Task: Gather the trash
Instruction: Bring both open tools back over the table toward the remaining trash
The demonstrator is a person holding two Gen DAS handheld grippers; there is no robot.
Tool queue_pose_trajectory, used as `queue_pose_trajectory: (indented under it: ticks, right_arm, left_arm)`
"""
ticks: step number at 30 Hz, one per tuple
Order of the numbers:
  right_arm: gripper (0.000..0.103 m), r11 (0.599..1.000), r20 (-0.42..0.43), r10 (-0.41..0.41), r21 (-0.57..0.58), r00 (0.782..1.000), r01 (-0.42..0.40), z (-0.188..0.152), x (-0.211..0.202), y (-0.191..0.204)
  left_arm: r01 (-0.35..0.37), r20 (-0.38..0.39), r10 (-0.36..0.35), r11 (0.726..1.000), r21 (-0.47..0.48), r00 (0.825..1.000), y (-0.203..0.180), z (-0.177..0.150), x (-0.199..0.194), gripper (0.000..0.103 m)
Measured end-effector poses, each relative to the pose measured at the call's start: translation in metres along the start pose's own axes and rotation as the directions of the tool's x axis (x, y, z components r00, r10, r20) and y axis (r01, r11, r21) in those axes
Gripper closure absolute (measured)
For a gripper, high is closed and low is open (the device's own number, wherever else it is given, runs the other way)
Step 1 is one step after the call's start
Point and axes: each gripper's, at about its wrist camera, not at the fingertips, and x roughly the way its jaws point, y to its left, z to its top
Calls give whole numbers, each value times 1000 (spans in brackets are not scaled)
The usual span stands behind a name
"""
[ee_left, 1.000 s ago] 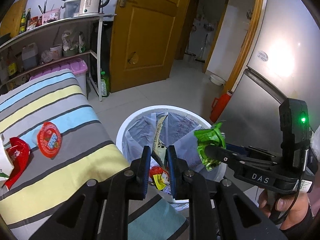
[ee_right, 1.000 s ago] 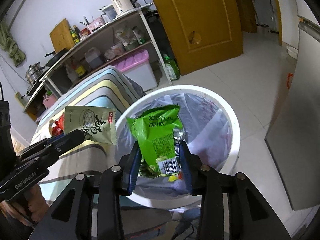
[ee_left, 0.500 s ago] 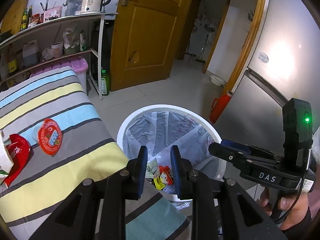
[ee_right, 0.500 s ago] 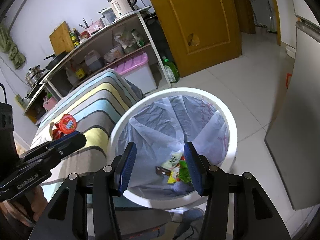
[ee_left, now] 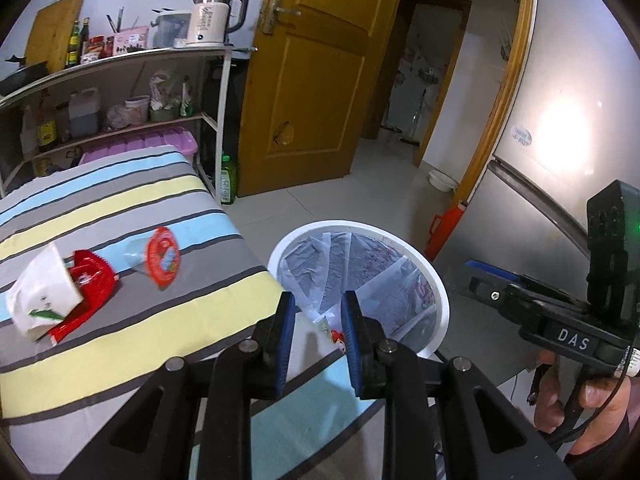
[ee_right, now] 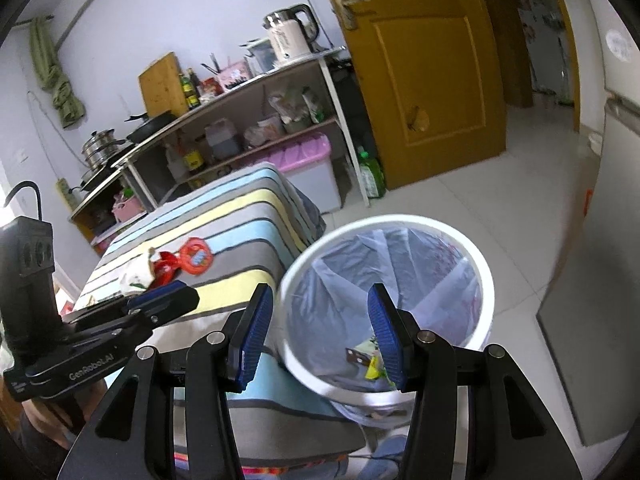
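Observation:
A white trash bin [ee_left: 438, 292] with a clear liner stands on the floor beside the striped table [ee_left: 120, 216]; it also shows in the right wrist view [ee_right: 486, 280]. Wrappers [ee_right: 366, 358] lie at its bottom. On the table lie a white paper cup [ee_left: 42, 292], a red lid [ee_left: 90, 280] and a round red-rimmed lid [ee_left: 162, 256]. My left gripper [ee_left: 318, 334] is open and empty over the table edge next to the bin. My right gripper [ee_right: 320, 334] is open and empty over the bin's near rim.
A metal shelf [ee_left: 120, 92] with a kettle [ee_left: 212, 18], bottles and jars stands behind the table. A yellow door [ee_left: 308, 76] is beyond it. A steel fridge [ee_left: 560, 160] and an orange bottle [ee_left: 444, 226] stand right of the bin.
Both grippers let their wrappers drop into the bin and opened. Both have since pulled back and swung left, toward the table.

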Motion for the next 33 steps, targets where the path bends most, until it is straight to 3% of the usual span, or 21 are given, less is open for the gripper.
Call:
queue_pose_trajectory:
  ticks: [19, 33]
  right_arm:
    - [52, 984, 20, 86, -155, 996, -82, -18, -26, 82]
    - [52, 963, -26, 155, -220, 988, -157, -31, -12, 118]
  left_arm:
    - [-83, 104, 89, 995, -64, 991, 28, -28, -77, 78]
    - [-170, 125, 187, 976, -135, 974, 65, -57, -109, 78]
